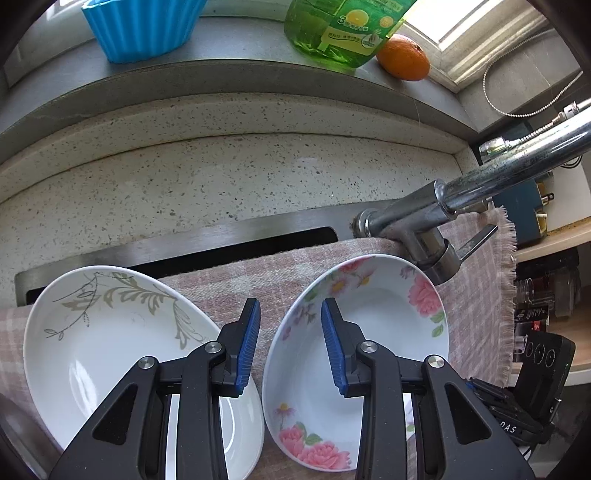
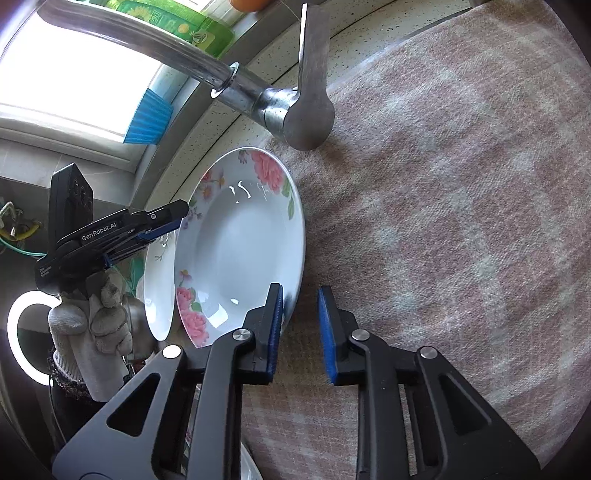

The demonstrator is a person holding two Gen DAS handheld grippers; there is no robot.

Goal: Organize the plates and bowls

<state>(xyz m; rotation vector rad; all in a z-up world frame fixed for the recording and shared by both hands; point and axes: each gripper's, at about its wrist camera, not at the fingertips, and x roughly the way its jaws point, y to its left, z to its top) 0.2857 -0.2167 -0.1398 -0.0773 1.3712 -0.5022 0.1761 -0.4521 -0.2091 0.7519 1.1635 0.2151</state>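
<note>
The floral bowl (image 1: 373, 332), white with pink flowers on its rim, lies on the pink checked cloth (image 1: 476, 288) at the back part of the cloth, just below the base of the chrome faucet (image 1: 424, 214). Just beside it, on its left in the left wrist view, lies the leaf-pattern plate (image 1: 107, 332), white with grey-gold leaves; their rims are very close, but I cannot tell if they touch. The left gripper (image 1: 290, 343) hovers over the gap between these two dishes, with its blue-padded fingers apart and nothing between them. In the right wrist view the same floral bowl (image 2: 240, 243) shows with the plate (image 2: 159, 288) partly behind it, and the left gripper (image 2: 173, 218), held by a hand in a grey glove (image 2: 92, 317), hangs above their far side. The right gripper (image 2: 300, 325) is at the near rim of the bowl: its jaws stand apart, the left pad is over or at the rim, and the other is over bare cloth (image 2: 461, 221); I cannot tell if the pad touches the rim. Behind the speckled stone ledge (image 1: 221, 173) stand a blue fluted container (image 1: 140, 26), a green dish soap bottle (image 1: 332, 29) and an orange (image 1: 404, 59).
</note>
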